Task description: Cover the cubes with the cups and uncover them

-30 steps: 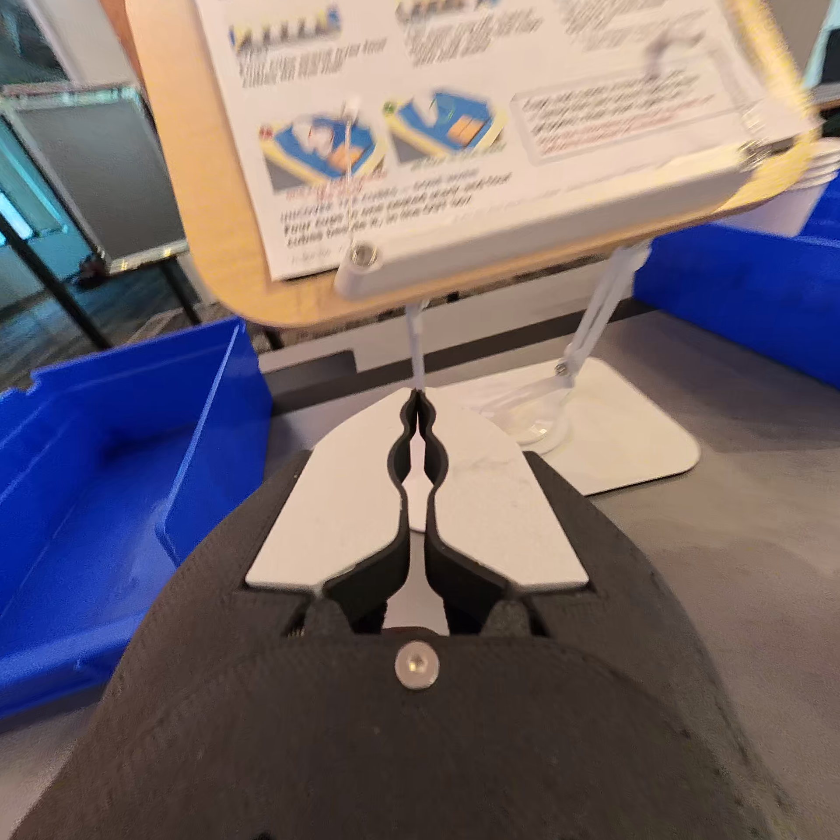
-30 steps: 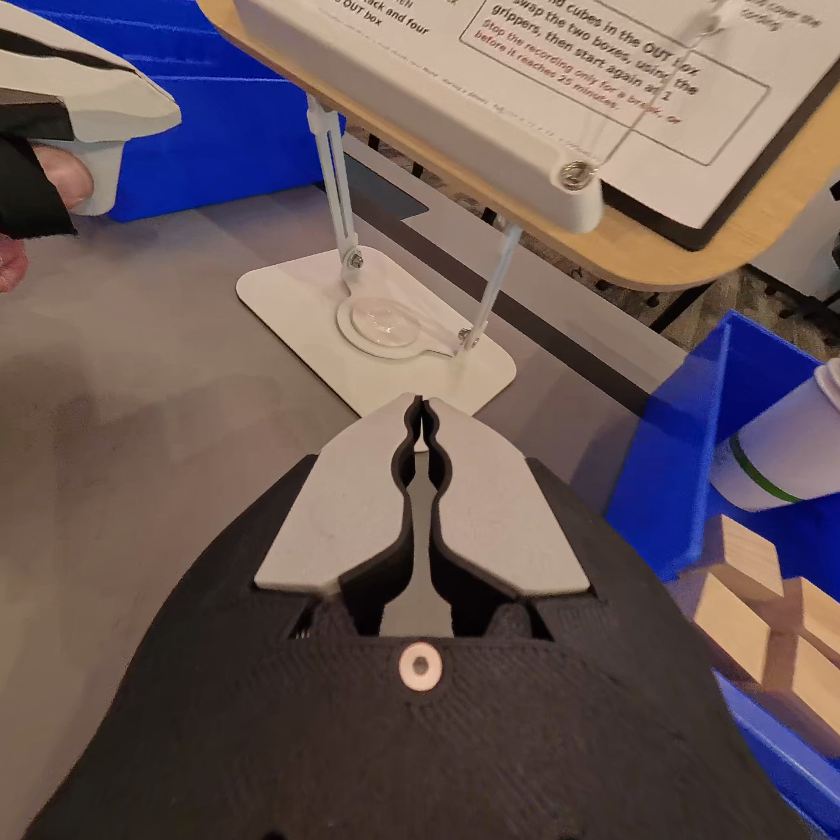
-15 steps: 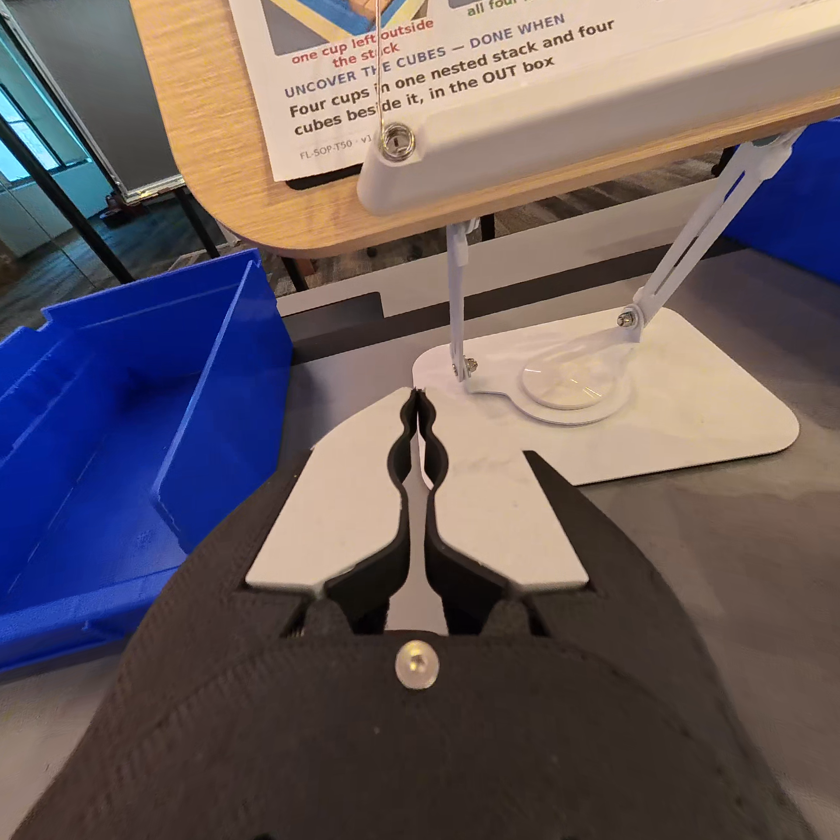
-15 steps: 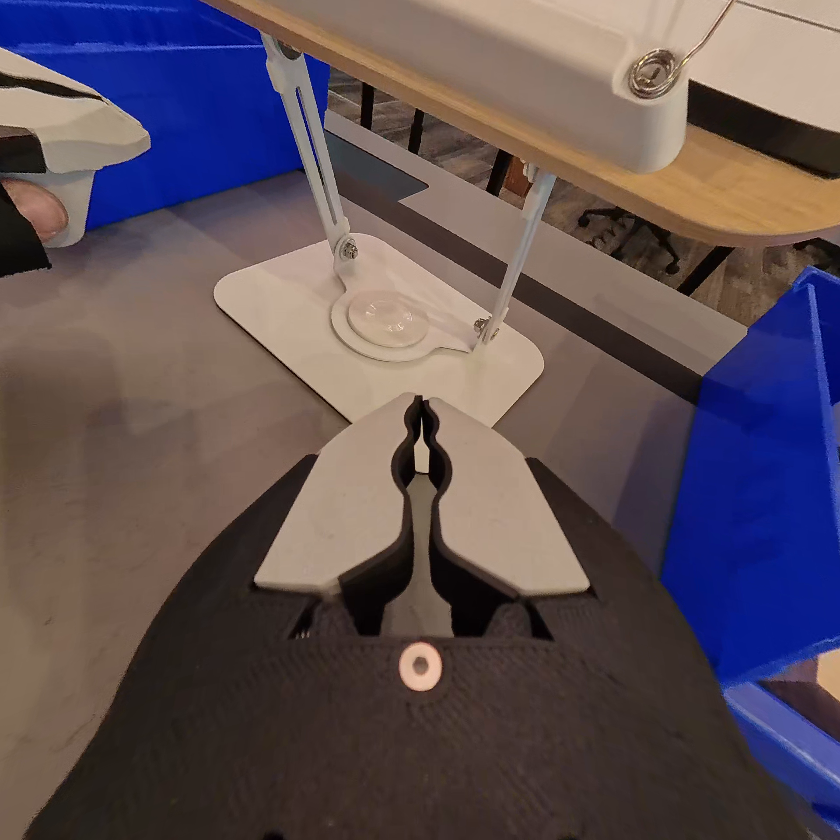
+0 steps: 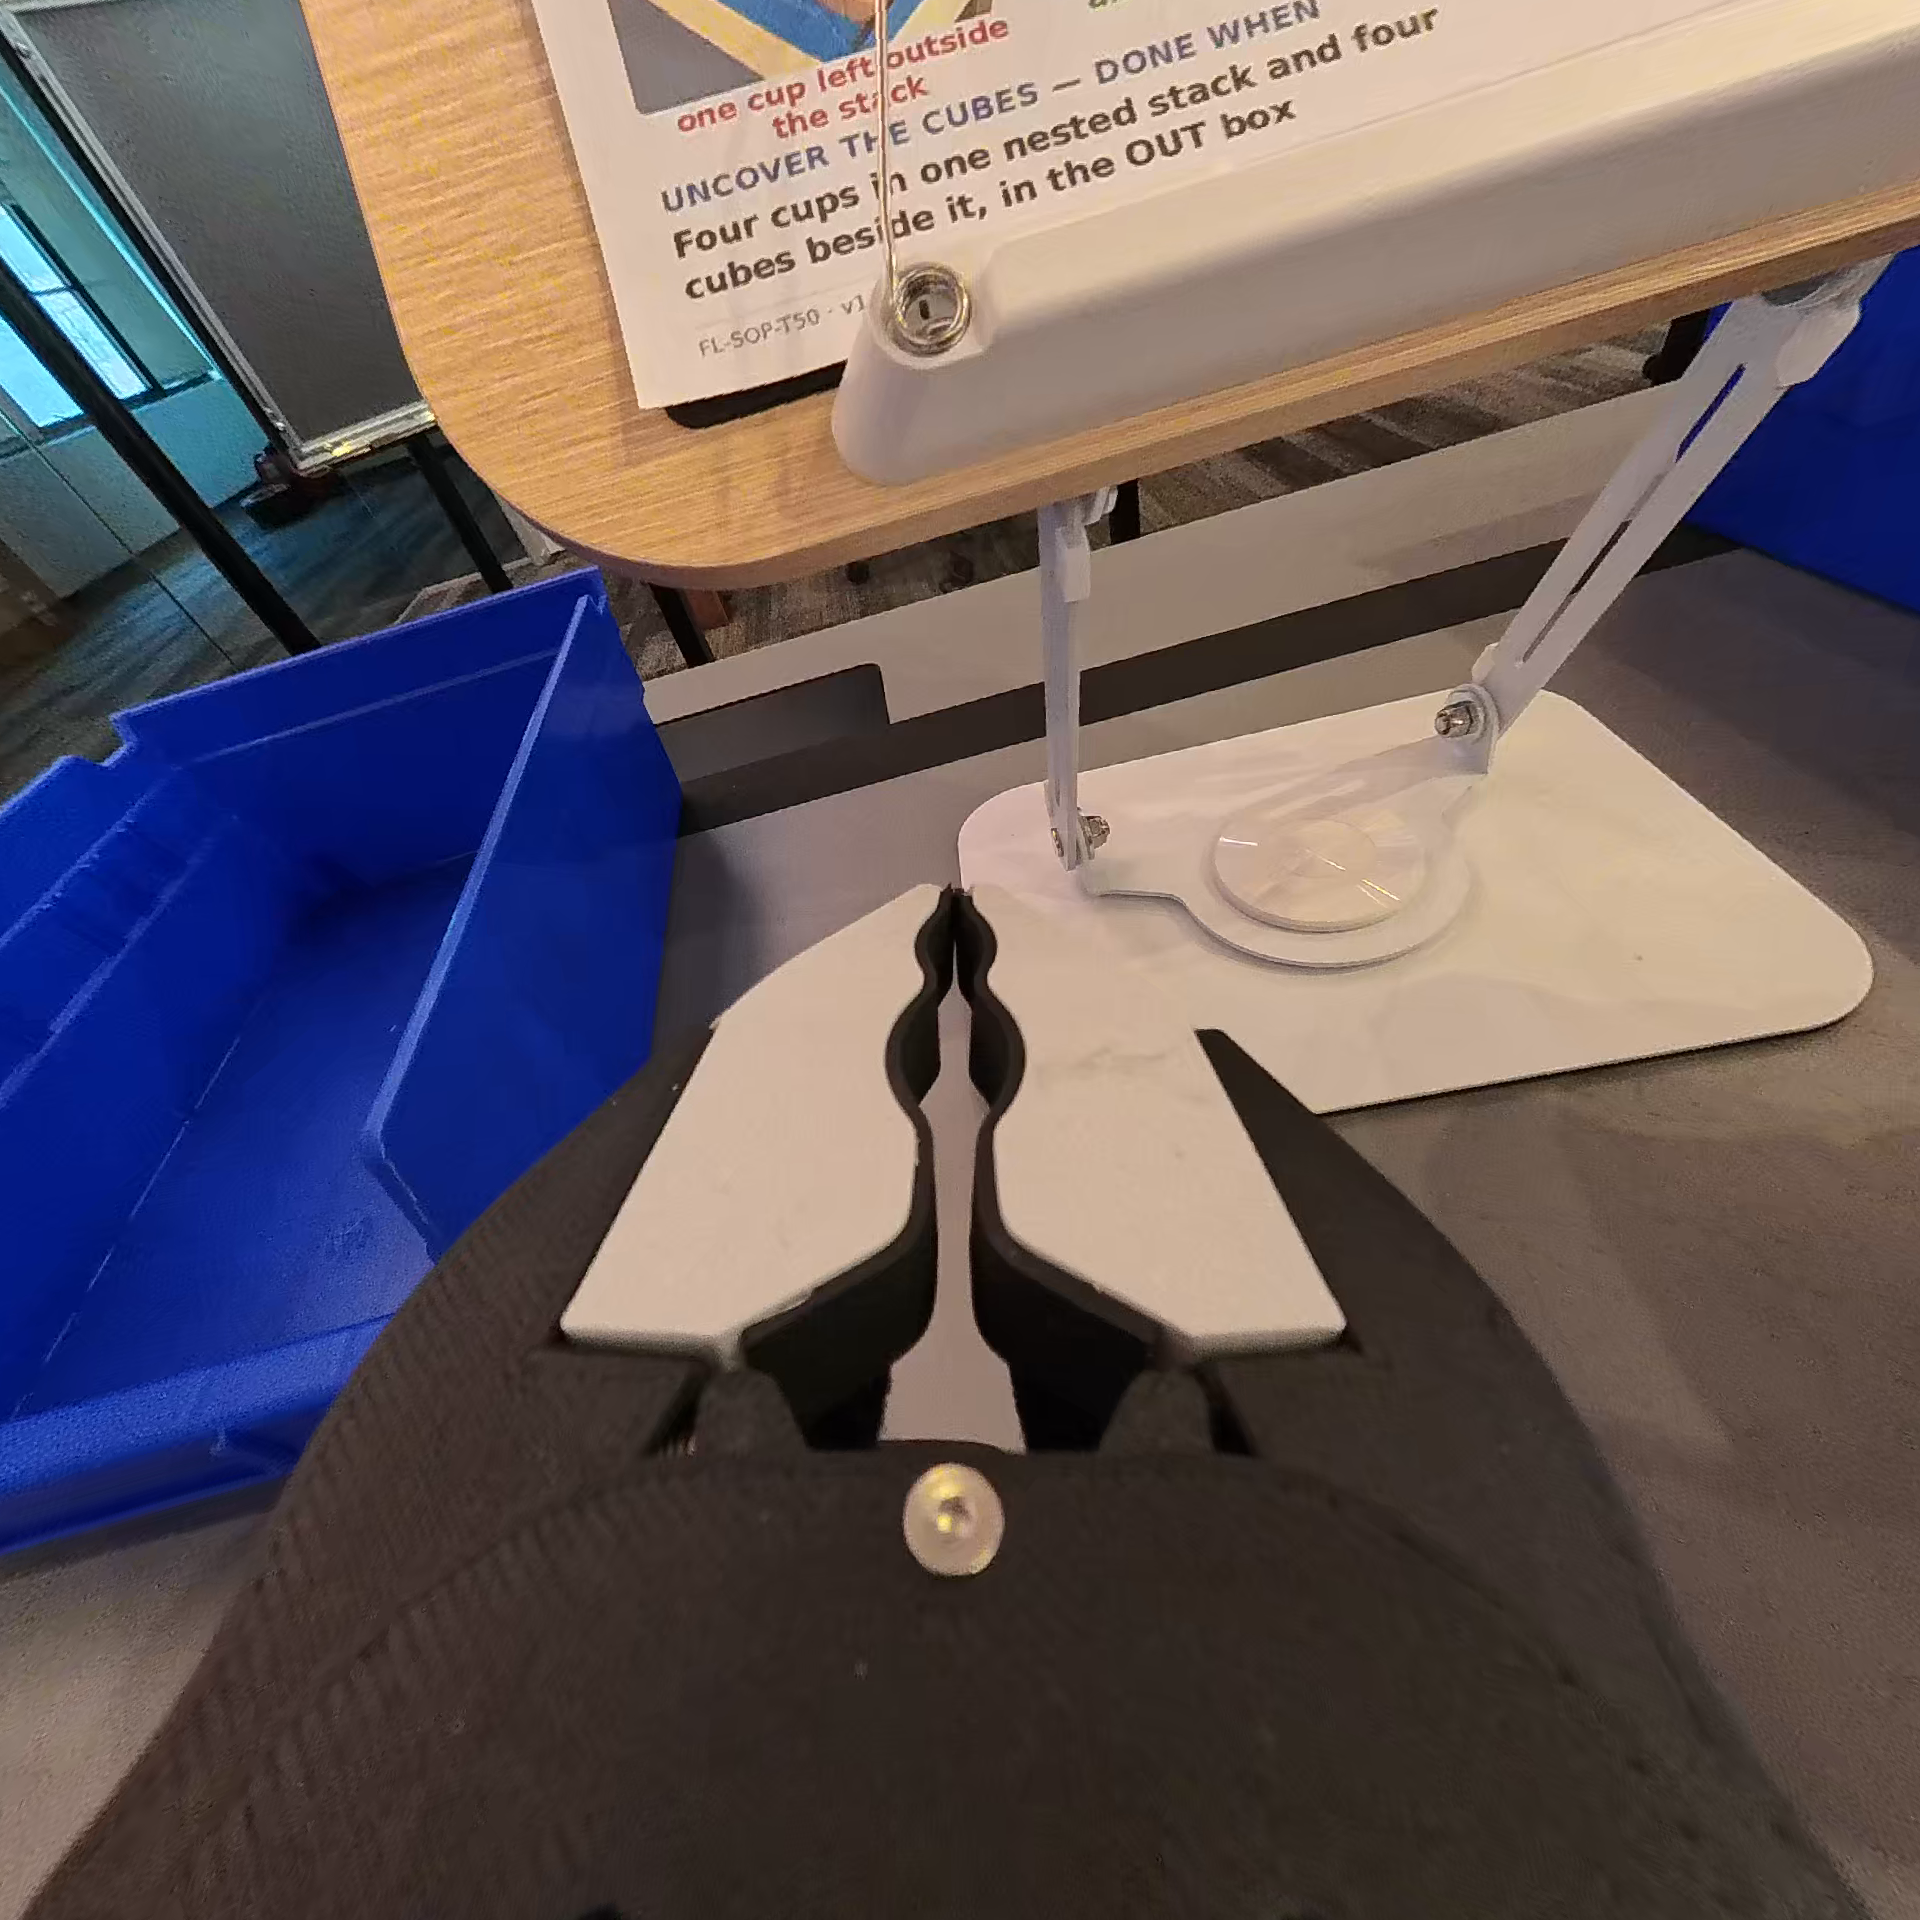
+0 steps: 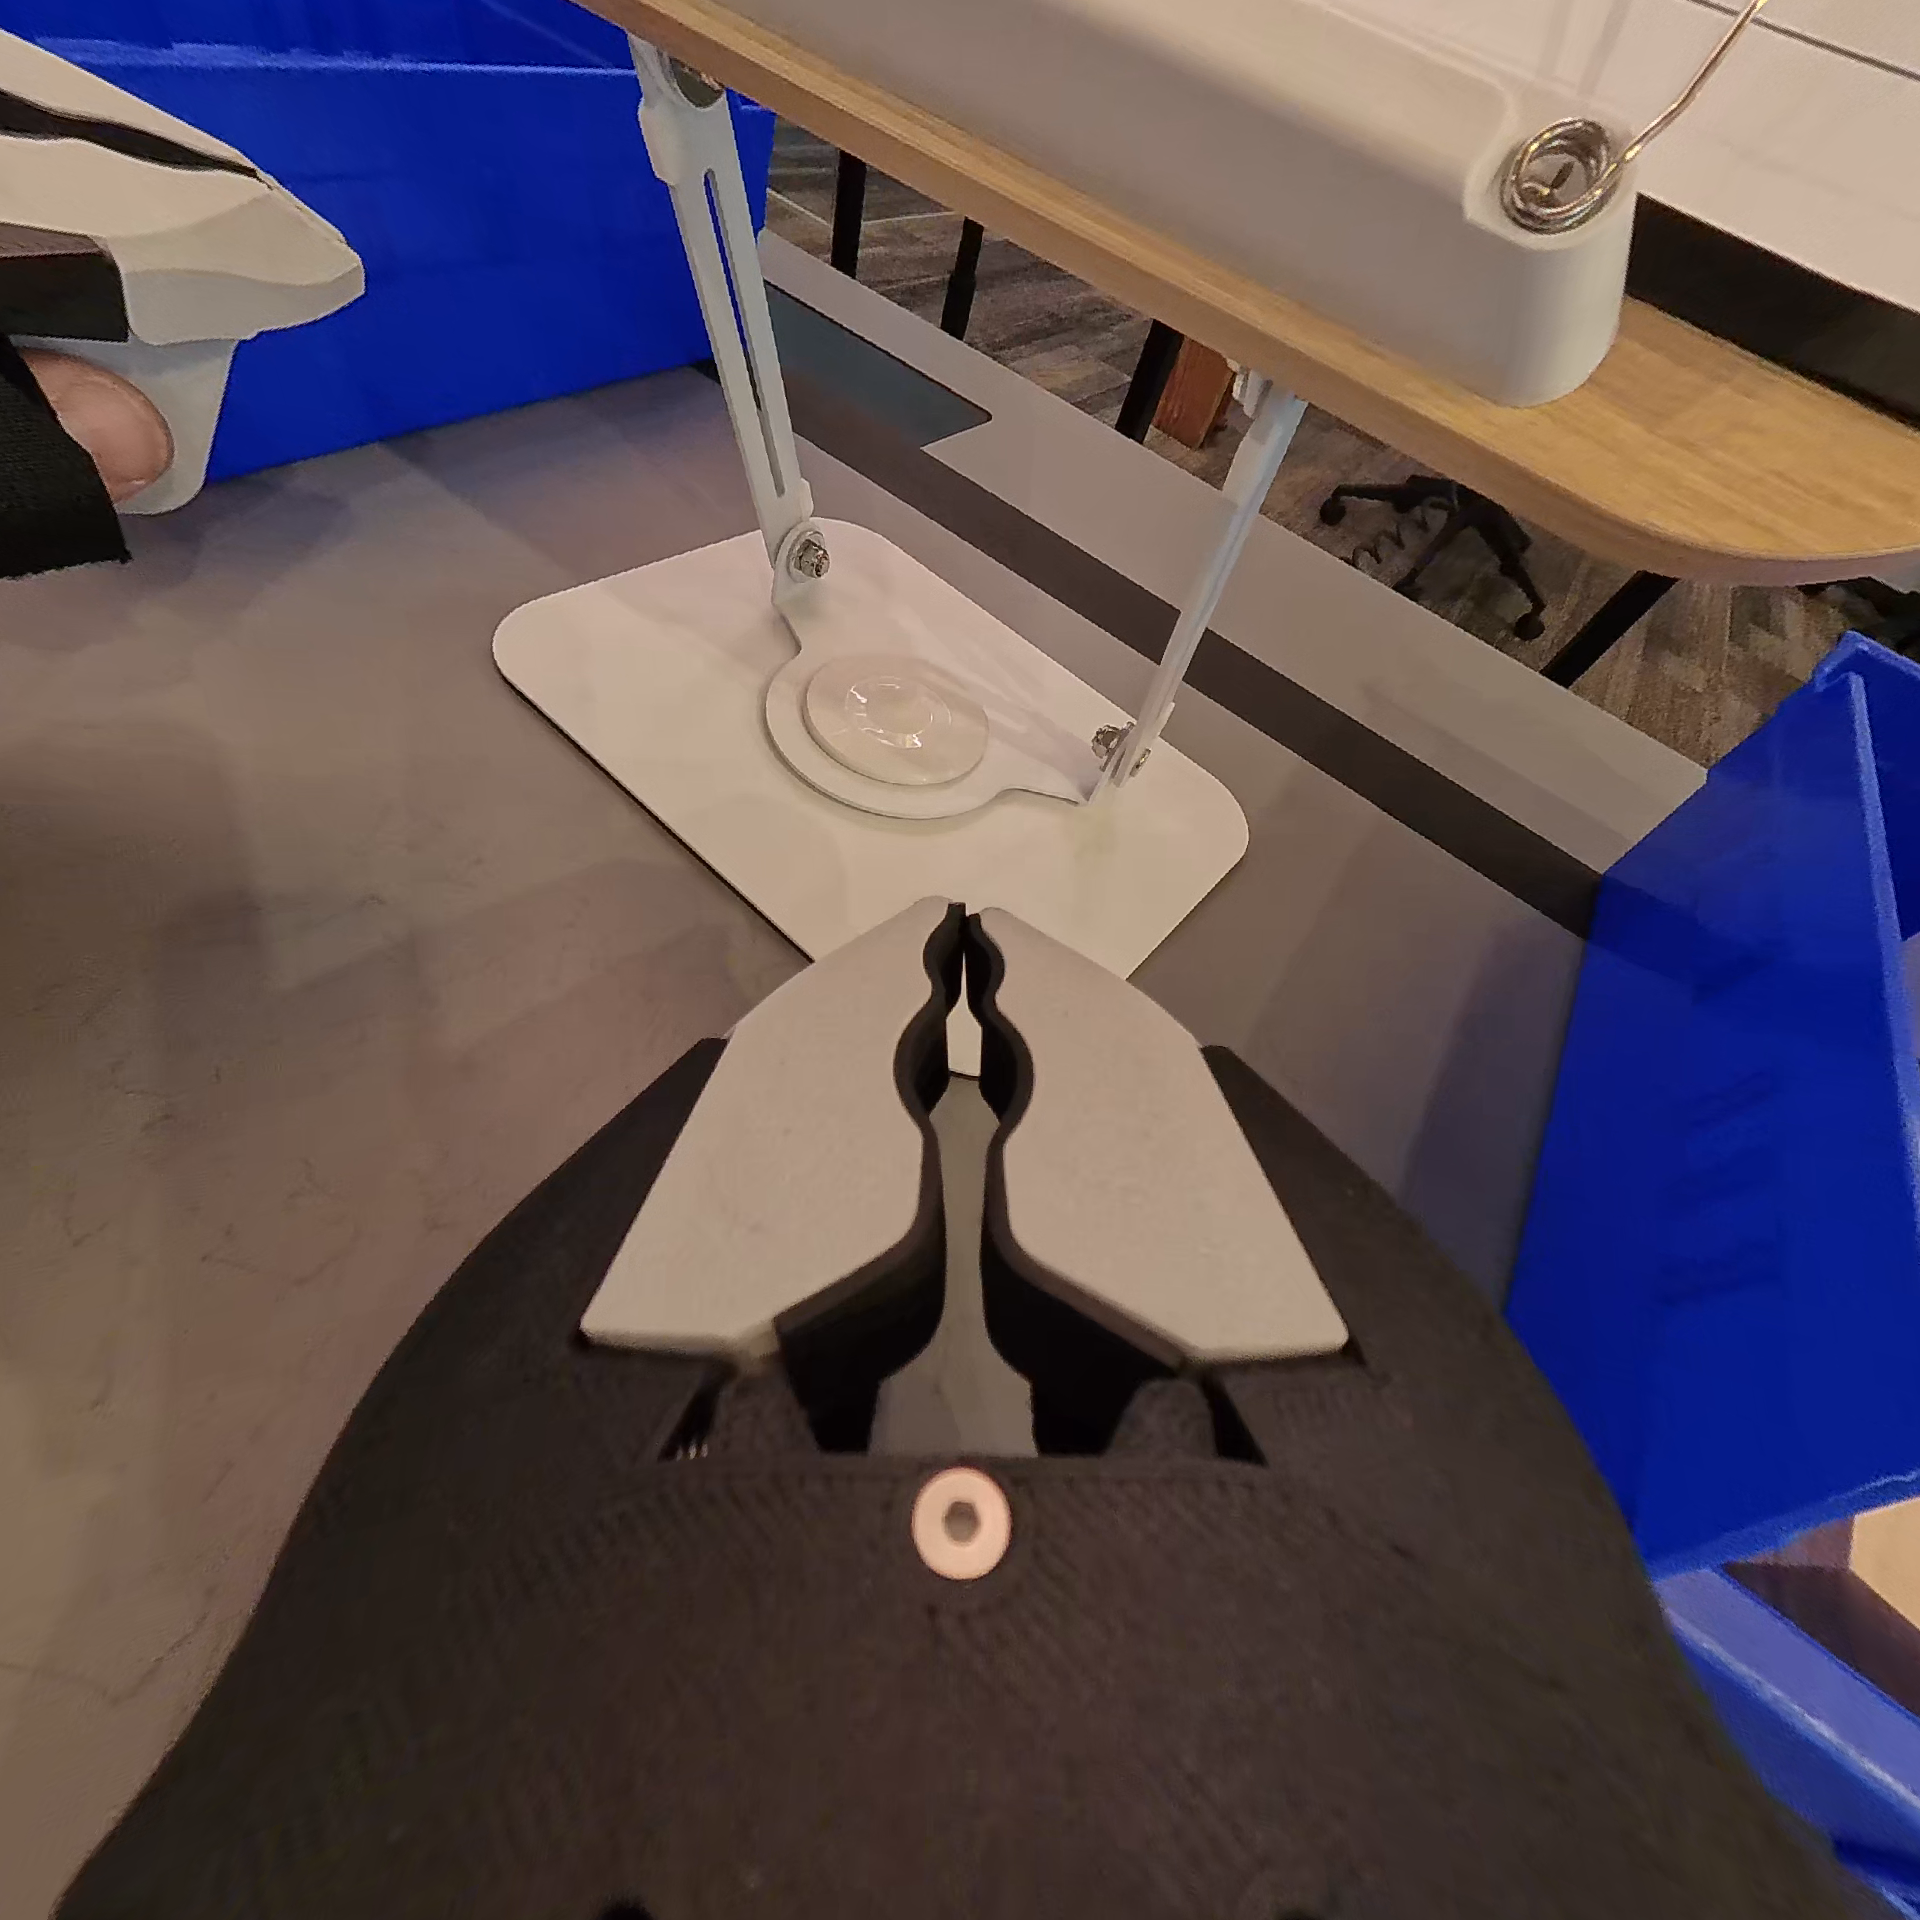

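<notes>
Grey flat-plated left tool [image 5: 953, 902] and right tool [image 6: 957, 914] pinch empty.

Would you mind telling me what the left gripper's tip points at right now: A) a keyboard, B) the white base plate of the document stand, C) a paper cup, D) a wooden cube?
B: the left gripper, shut and empty, points at the stand's white base plate.
</notes>
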A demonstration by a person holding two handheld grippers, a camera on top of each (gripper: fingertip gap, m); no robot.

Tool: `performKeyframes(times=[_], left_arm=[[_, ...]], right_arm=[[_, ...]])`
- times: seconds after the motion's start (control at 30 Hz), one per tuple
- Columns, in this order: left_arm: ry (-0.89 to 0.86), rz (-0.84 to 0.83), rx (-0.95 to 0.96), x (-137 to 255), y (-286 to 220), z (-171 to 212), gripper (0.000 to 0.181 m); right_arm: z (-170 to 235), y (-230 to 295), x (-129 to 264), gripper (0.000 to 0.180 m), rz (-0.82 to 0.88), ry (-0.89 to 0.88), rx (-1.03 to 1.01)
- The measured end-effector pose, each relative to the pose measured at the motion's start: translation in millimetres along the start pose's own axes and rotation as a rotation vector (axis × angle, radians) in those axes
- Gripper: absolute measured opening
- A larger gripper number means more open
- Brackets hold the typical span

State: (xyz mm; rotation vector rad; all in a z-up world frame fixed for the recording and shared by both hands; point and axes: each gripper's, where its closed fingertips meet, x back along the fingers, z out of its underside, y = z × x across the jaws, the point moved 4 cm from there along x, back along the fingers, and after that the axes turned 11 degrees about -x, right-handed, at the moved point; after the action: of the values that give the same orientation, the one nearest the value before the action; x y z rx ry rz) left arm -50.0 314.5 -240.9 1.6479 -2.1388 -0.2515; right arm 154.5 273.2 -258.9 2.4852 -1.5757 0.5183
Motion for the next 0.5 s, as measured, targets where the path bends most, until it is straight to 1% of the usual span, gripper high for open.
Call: performKeyframes(times=[0.5], left_arm=[[0.001,0.013,-0.004,-2.3,-2.0,0.6,0.0]], right_arm=[[1.9,0.3,-1.4,0.0,-0.008,0.008,0.004]])
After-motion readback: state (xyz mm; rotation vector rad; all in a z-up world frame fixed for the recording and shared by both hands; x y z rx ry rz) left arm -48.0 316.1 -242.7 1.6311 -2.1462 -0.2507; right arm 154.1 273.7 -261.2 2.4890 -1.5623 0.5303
